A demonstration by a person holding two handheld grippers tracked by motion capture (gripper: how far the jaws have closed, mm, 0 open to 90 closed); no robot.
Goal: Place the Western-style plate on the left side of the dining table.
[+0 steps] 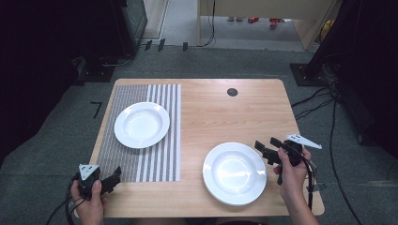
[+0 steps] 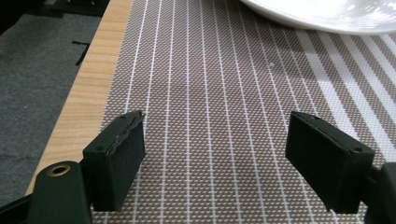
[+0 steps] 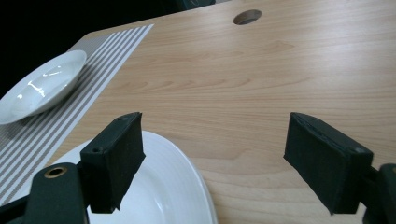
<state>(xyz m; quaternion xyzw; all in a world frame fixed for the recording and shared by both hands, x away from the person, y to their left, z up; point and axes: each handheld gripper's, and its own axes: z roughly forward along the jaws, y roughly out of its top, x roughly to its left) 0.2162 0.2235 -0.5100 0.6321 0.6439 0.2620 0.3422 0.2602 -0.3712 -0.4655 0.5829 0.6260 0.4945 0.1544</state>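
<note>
the right claw (image 1: 264,144) hangs with its jaws spread wide and nothing between them, just at the right rim of the near plates (image 1: 233,173), which sit in the lower middle of the high view on bare tabletop (image 1: 220,110). in the right gripper view the same white rim (image 3: 187,182) curves under the lower left jaw, so the claw is right above the edge, not yet gripping. the edge looks doubled at the bottom in the high view, so this is probably a stack of two or more rather than one plate.

the left claw (image 1: 112,180) is also wide and empty, at the lower left of the high view, over the near corner of the striped placemat (image 1: 141,154). in the left gripper view the mat's weave (image 2: 210,93) runs between the jaws, and the far plate (image 2: 327,14) peeks in at the top right. that plate (image 1: 141,124) rests on the mat in the upper left of the tabletop, well apart from the stack.

the plates look like glazed ceramic: stiff, fairly heavy, slick, and liable to chip or break if dropped. the sensible hold is a pinch on the raised rim, one jaw above and one under, lifting only the top plate and keeping it level so it doesn't slide out.
</note>
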